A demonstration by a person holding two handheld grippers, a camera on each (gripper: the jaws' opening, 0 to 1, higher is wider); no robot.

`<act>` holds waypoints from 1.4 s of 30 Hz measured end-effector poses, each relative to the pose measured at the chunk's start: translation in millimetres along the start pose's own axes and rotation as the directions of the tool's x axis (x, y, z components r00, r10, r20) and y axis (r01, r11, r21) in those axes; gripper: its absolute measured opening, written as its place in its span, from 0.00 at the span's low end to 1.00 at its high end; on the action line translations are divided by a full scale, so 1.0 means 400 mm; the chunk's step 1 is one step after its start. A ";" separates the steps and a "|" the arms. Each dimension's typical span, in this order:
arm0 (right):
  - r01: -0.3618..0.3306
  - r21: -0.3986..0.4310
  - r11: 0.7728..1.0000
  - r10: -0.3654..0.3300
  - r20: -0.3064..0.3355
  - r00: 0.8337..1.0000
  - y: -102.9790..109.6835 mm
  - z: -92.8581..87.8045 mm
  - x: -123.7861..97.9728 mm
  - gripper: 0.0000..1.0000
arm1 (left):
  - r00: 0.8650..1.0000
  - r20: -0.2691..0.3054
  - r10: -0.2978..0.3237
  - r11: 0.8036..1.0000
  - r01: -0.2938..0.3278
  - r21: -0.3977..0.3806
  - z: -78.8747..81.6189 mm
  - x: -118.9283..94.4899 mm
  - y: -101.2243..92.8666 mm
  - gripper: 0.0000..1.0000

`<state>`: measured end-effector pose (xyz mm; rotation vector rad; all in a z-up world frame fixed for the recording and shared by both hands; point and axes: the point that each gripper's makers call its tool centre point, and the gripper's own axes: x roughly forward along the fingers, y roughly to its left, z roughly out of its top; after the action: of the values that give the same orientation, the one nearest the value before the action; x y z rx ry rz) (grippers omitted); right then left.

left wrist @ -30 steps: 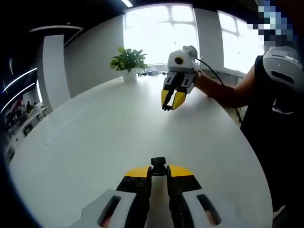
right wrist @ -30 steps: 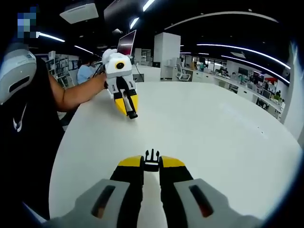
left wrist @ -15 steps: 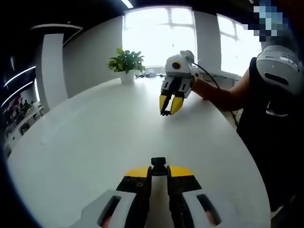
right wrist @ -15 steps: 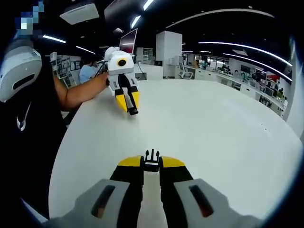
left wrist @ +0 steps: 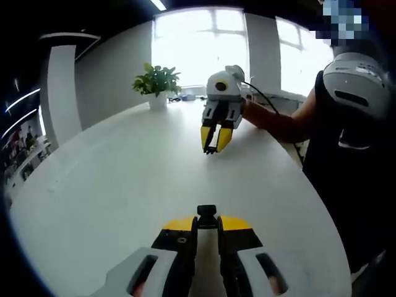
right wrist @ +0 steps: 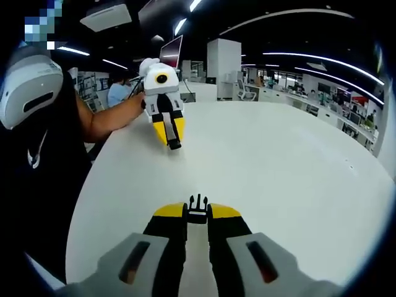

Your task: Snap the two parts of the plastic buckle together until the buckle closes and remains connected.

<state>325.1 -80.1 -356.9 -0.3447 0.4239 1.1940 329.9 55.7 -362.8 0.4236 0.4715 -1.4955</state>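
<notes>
Step in hand: I judge this the approach before mating; each gripper carries one half of the buckle, and the halves are well apart above the white surface [left wrist: 111, 185].

Left gripper [left wrist: 206, 224]: in the left gripper view its fingers rise from the bottom centre, drawn narrow and pinching the socket half [left wrist: 206, 215], a small black block.

Socket half, relative to fingers: it sits between the two yellow tips, its squarish end standing just proud of them, pointing up the frame towards the other gripper.

Right gripper [right wrist: 197, 215]: in the right gripper view its fingers come up from the bottom centre, also narrow, clamped on the pronged half [right wrist: 197, 207].

Pronged half, relative to fingers: its body is caught between the tips, and the black prongs stick out beyond them, free of the surface.

Opposite views: the right gripper shows in the upper middle of the left gripper view, tips slanted down, something small and dark at them. The left gripper shows in the upper left of the right gripper view, the black block at its tips.

Next move, as I judge it: bring the hands together, turn both so prongs and socket opening face each other on one line, then push straight until the latch catches.

Risk: a skewed entry would jam one side prong against the socket mouth.

Surroundings: a potted plant [left wrist: 156, 83] stands at the far edge, upper left of the left gripper view.
</notes>
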 end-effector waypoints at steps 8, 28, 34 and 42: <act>-0.024 -0.004 1.000 0.024 -0.004 1.000 0.014 -0.001 0.005 0.11 | 1.000 -0.017 0.002 1.000 -0.002 -0.002 -0.006 0.008 0.002 0.11; -0.078 -0.016 0.997 0.078 -0.016 0.997 0.045 0.002 0.028 0.11 | 1.000 -0.013 -0.012 1.000 0.013 0.017 0.006 0.024 -0.017 0.11; -0.085 -0.015 0.996 0.085 -0.019 0.996 0.045 0.003 0.031 0.11 | 1.000 -0.008 -0.023 1.000 0.024 0.015 0.009 0.032 -0.022 0.11; -0.092 -0.017 0.996 0.092 -0.022 0.996 0.048 0.004 0.036 0.11 | 1.000 0.012 -0.016 1.000 0.016 0.009 0.021 0.030 -0.015 0.11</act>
<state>311.5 -61.2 -363.2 -0.3569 0.4517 1.2855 324.5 41.0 -362.2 0.4184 0.4595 -1.5150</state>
